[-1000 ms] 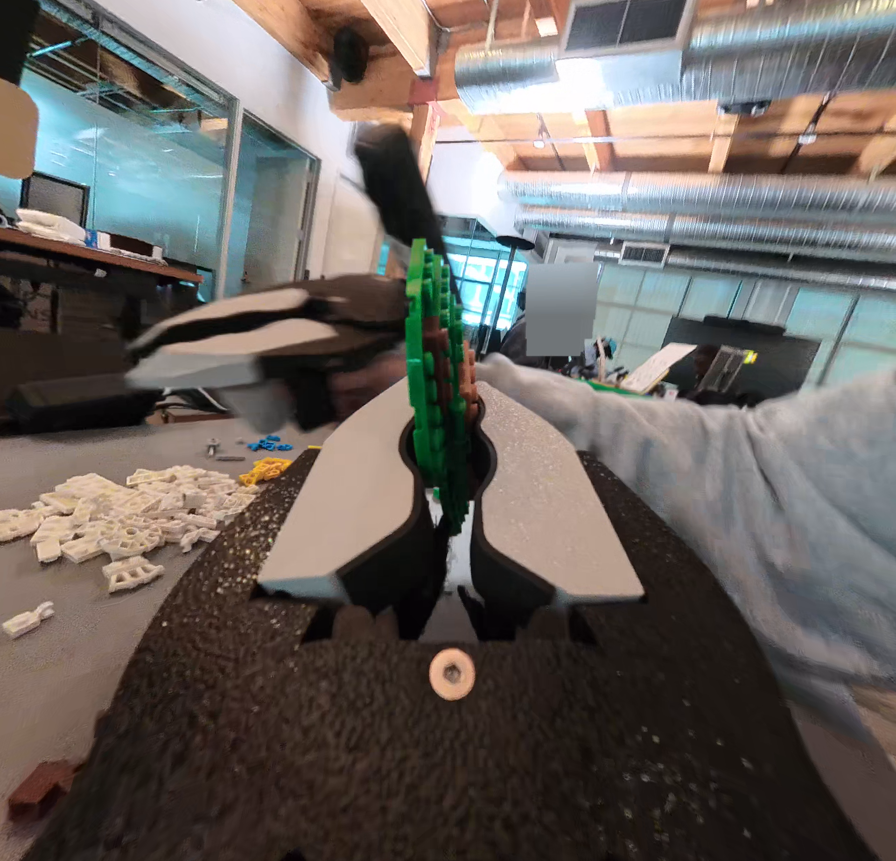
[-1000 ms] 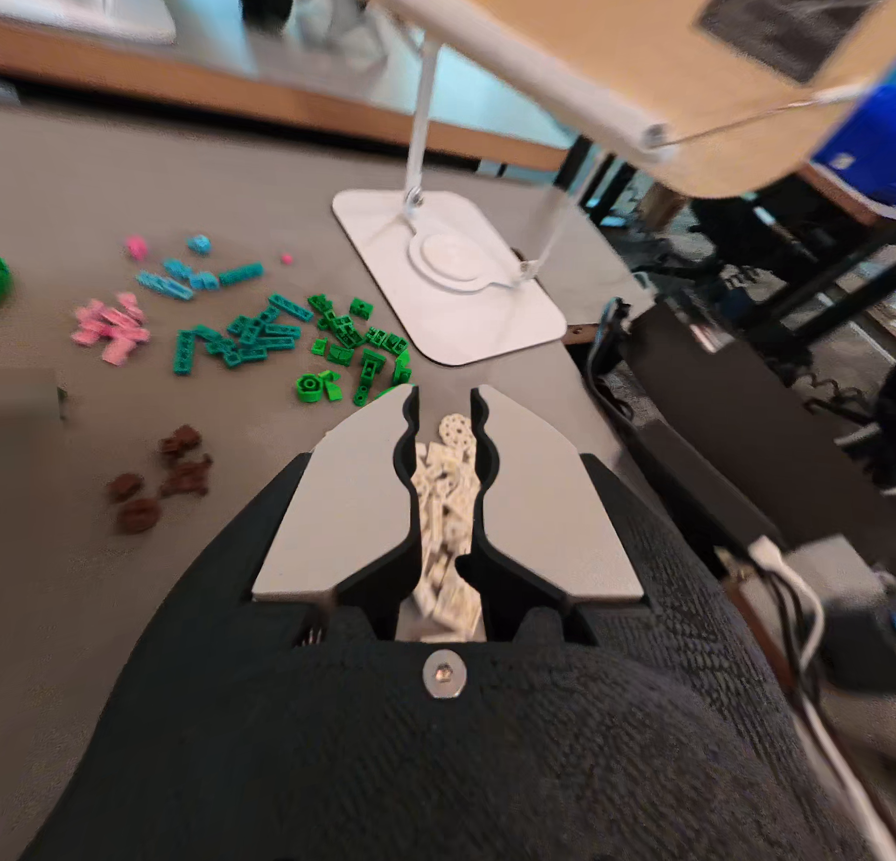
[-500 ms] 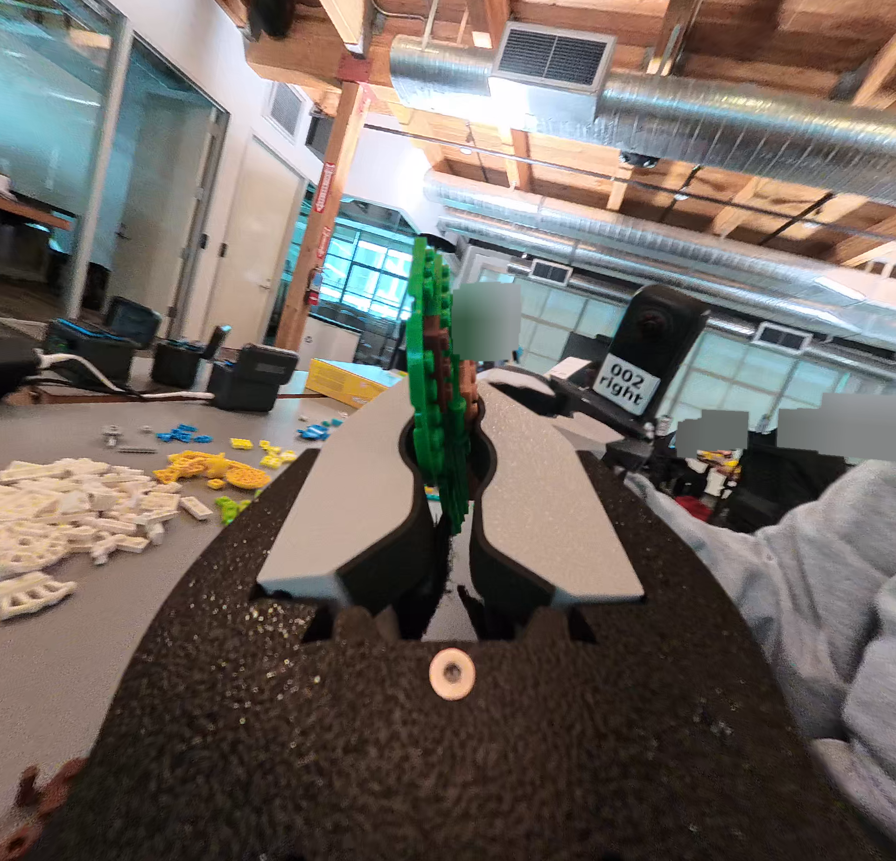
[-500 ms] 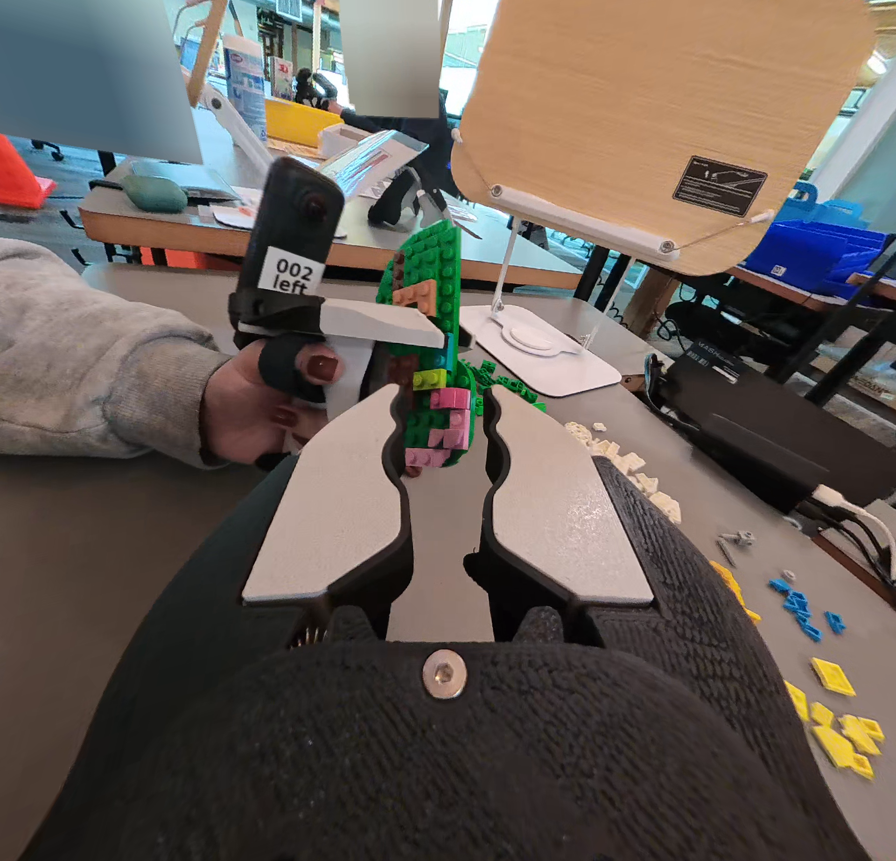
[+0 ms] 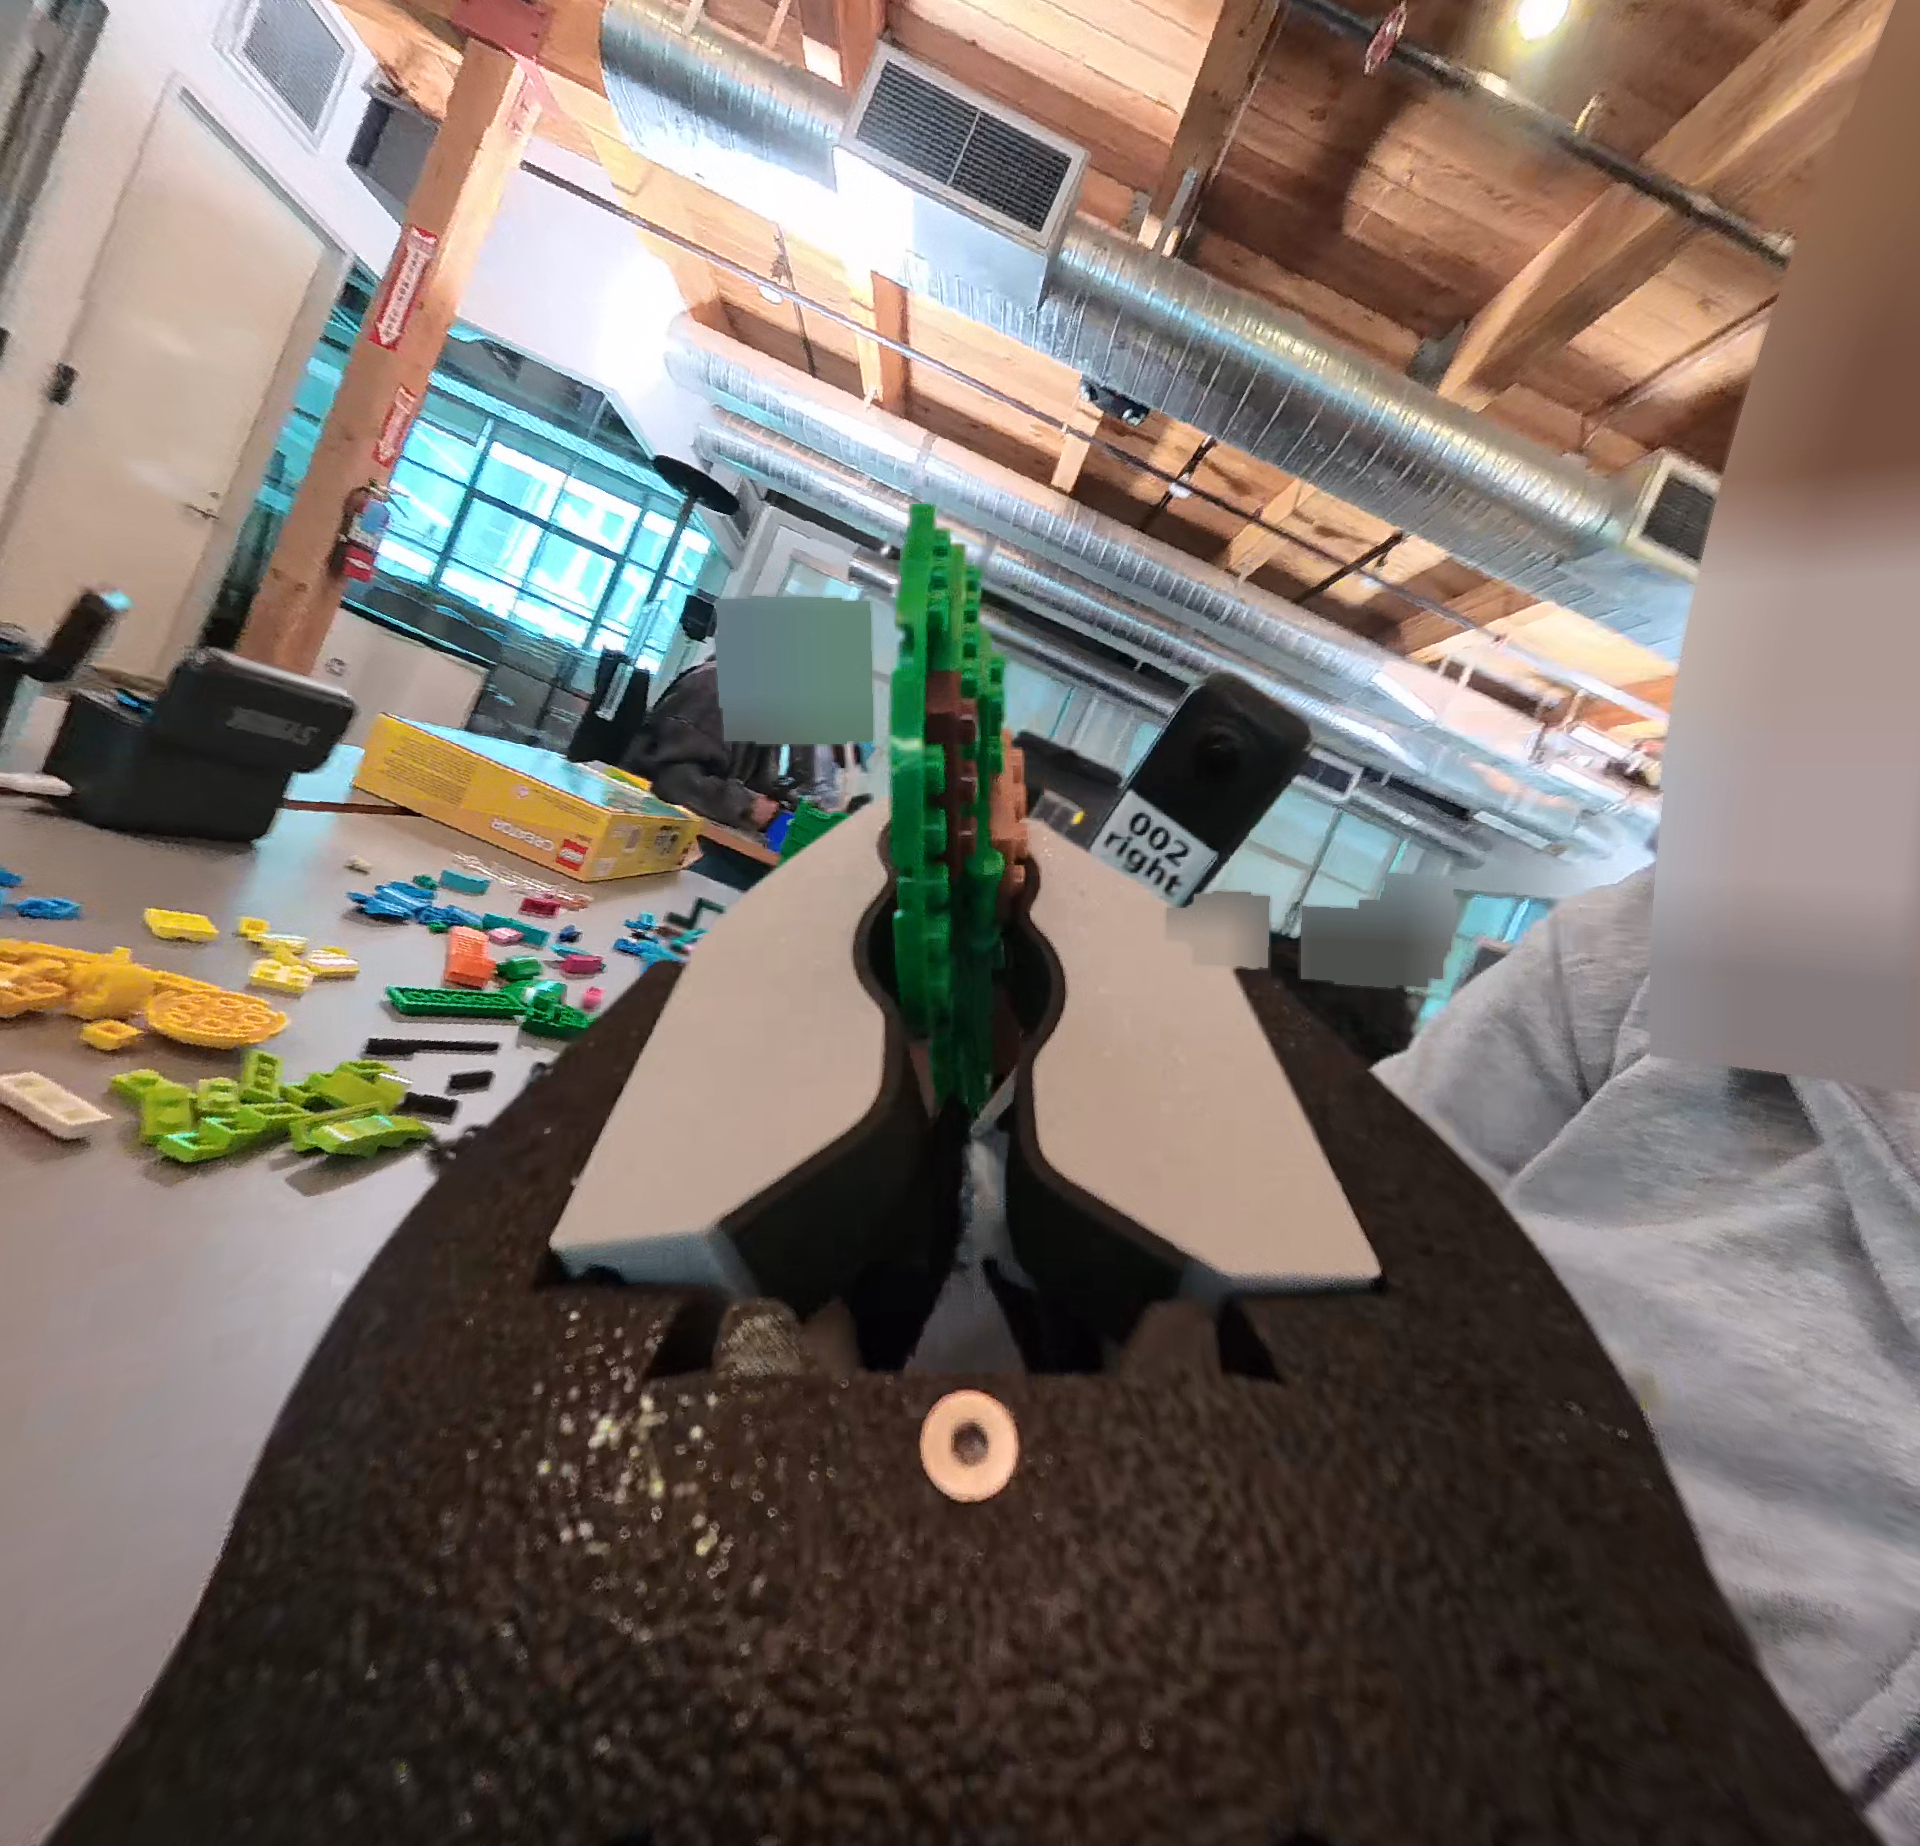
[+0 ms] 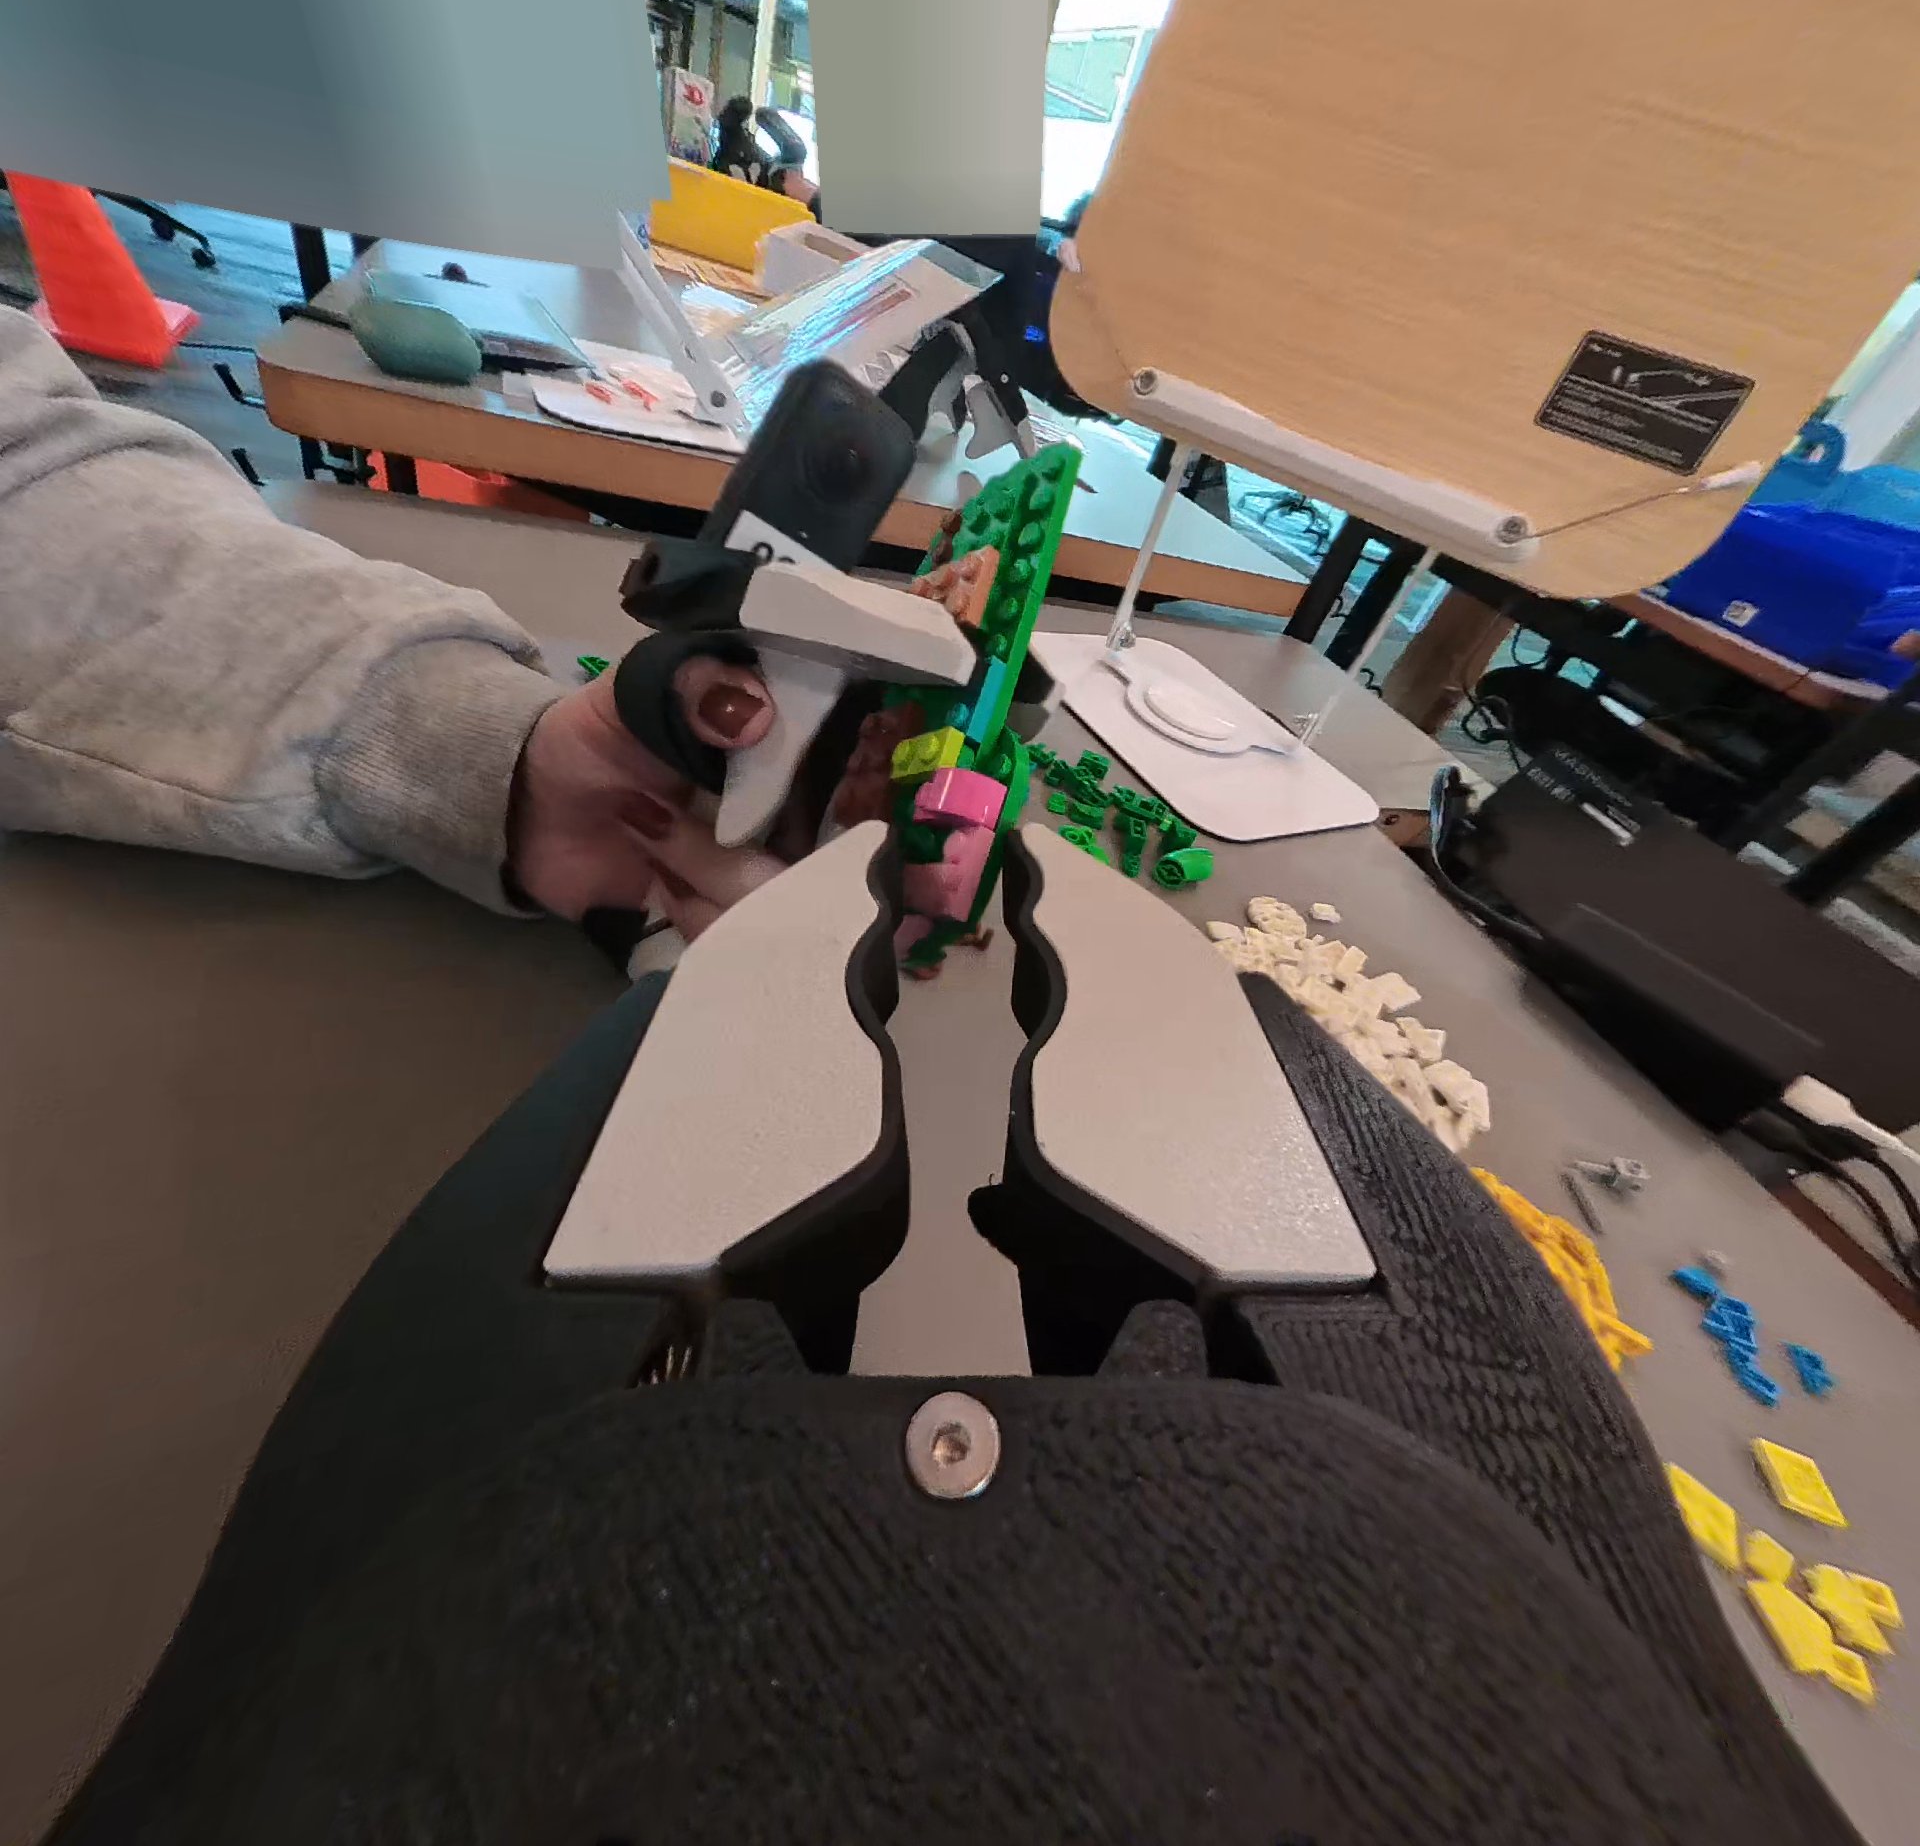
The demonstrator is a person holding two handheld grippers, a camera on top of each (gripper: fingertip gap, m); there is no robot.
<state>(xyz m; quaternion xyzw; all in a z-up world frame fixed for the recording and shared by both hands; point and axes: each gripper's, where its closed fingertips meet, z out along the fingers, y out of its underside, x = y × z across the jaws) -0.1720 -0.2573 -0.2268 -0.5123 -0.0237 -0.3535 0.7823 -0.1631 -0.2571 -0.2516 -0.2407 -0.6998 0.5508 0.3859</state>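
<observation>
Loose bricks and workshop clutter on a grey tabletop (image 5: pixel 156 1329)

In the left wrist view, lime bricks (image 5: pixel 270 1110), yellow bricks (image 5: pixel 197 1012) and blue bricks (image 5: pixel 405 903) lie scattered toward the tabletop's left edge, with a yellow box (image 5: pixel 520 809) and a black case (image 5: pixel 197 747) at its far edge, under silver ducts (image 5: pixel 1247 342). In the right wrist view, a wooden board (image 6: pixel 1455 186) stands on a white base plate (image 6: pixel 1195 747) at the far edge. Small green pieces (image 6: pixel 1122 809) lie just beside that plate, with white pieces (image 6: pixel 1351 1017) nearer and yellow tiles (image 6: pixel 1808 1578) by the right edge.
</observation>
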